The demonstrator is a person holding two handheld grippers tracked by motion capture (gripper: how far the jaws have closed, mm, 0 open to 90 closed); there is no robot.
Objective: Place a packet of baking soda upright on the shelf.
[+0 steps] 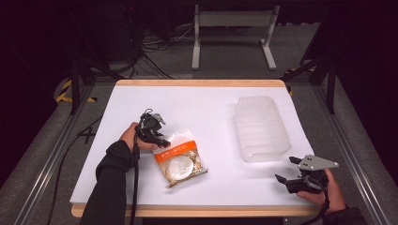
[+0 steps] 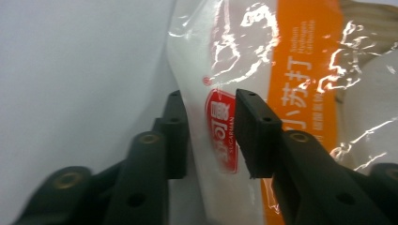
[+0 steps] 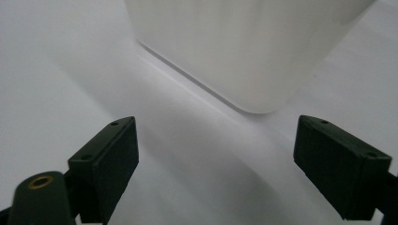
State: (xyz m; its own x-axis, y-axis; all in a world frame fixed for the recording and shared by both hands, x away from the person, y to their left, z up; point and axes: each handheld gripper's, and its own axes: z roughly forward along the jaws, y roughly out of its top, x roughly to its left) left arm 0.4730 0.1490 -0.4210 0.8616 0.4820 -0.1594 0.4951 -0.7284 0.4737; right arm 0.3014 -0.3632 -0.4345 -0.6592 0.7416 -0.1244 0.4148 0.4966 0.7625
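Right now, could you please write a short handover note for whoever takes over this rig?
Left gripper: at the upper left edge of the snack packet, jaws either side of the packet's edge; whether the pads press on it cannot be told.
Right gripper: open and empty, resting near the table's front right corner, facing the translucent plastic bin.
Done: packet reached; it lies flat on the table, left of the bin.
Left: probably secure the grip, lift the packet and move it, likely into the bin.

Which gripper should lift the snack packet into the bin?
Left. The left gripper already straddles the snack packet edge; the right gripper sits open beside the plastic bin, away from the packet.
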